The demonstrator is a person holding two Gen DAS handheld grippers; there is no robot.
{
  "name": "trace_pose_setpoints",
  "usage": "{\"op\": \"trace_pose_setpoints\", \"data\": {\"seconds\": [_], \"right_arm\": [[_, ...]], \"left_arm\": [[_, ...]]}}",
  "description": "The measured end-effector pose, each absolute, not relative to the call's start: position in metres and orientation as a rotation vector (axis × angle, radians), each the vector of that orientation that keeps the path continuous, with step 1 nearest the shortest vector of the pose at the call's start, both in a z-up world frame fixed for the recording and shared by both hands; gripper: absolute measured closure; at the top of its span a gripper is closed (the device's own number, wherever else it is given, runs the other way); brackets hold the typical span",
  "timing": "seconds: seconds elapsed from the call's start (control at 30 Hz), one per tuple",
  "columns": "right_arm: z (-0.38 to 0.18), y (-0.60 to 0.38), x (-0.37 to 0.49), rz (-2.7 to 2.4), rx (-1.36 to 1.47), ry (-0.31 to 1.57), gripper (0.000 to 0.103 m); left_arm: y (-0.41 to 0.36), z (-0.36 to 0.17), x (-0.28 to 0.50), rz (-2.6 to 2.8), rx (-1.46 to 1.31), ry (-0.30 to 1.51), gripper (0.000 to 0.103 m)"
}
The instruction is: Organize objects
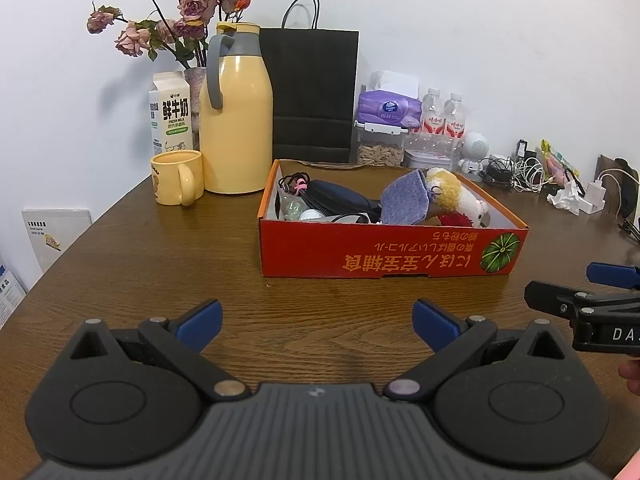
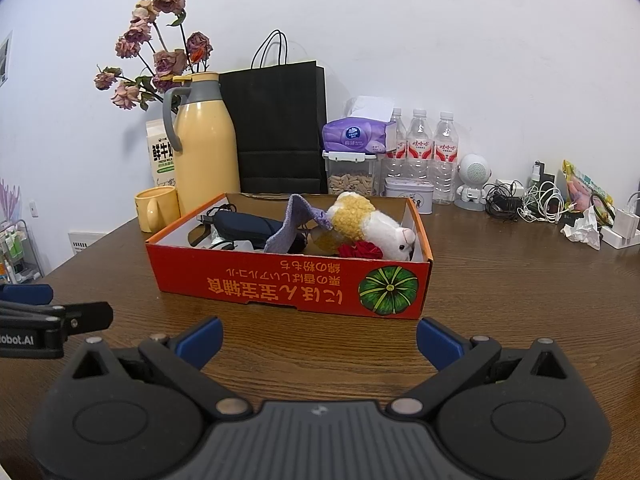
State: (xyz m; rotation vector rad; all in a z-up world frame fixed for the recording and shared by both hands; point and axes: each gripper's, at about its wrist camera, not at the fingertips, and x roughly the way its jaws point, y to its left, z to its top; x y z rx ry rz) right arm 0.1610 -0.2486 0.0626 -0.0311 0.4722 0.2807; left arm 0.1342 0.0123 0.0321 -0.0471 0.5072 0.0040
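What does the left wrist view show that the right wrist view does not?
Only the left wrist view shows the white booklets beyond the table's left edge. Only the right wrist view shows the wire rack at far left. Both share the orange box with the plush toy, the yellow jug, the mug, and both open claws: left, right.

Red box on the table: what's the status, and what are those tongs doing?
Left tongs open, empty. Right tongs open, empty, both short of red box. Plush toy and dark pouch inside box. Nothing in the way.
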Motion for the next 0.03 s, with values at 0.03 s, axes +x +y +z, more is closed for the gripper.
{"op": "trace_pose_setpoints", "data": {"seconds": [0.03], "right_arm": [[0.0626, -0.2486, 0.1609, 0.281, -0.031, 0.472, 0.0]], "left_arm": [[0.0122, 0.0324, 0.1342, 0.004, -0.047, 0.507, 0.0]]}}
